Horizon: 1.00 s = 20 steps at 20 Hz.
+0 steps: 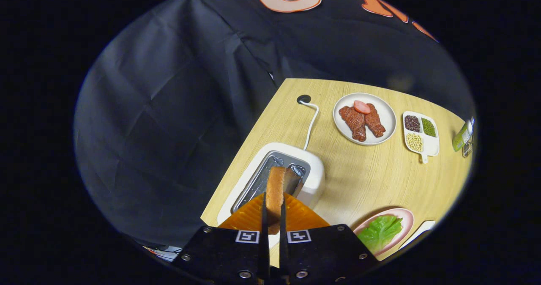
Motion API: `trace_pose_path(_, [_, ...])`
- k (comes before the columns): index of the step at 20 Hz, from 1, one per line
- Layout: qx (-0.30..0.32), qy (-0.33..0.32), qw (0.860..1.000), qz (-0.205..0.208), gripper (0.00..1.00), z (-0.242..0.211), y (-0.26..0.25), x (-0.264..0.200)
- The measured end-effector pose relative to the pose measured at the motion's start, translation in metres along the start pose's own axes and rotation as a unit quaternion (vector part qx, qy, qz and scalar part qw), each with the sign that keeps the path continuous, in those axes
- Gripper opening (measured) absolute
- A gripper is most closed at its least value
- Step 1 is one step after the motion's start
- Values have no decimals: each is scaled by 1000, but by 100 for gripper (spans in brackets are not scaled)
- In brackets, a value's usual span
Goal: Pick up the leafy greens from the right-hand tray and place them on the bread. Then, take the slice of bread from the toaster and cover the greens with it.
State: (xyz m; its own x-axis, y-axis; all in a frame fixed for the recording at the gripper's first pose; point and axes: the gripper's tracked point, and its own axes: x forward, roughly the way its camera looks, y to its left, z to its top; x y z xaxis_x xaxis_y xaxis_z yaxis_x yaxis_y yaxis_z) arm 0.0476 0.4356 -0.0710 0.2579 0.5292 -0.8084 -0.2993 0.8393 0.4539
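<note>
Risk: my thin edge-on pinch could let the bread slice [275,192] twist or drop onto the toaster [277,173] as I swing right.
Tongs: my tongs [272,211] are clamped narrow on the slice, above the toaster.
Pose: tilted down over the tabletop's [359,179] left end.
Greens: leafy greens [380,232] lie on the pink plate [405,217], near right.
</note>
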Motion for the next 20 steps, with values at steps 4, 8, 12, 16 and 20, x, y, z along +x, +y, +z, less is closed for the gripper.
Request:
trace_pose_path(4, [-2,-40,999,21,9,8,4,-28])
trace_pose_path(8, [2,-77,996,42,9,18,-3,-58])
trace_pose_path(12, [17,-95,994,50,9,14,-23,-78])
trace_pose_path(16, [37,-95,993,52,10,0,-50,-86])
trace_pose_path(20, [49,-96,993,52,9,-14,-76,-88])
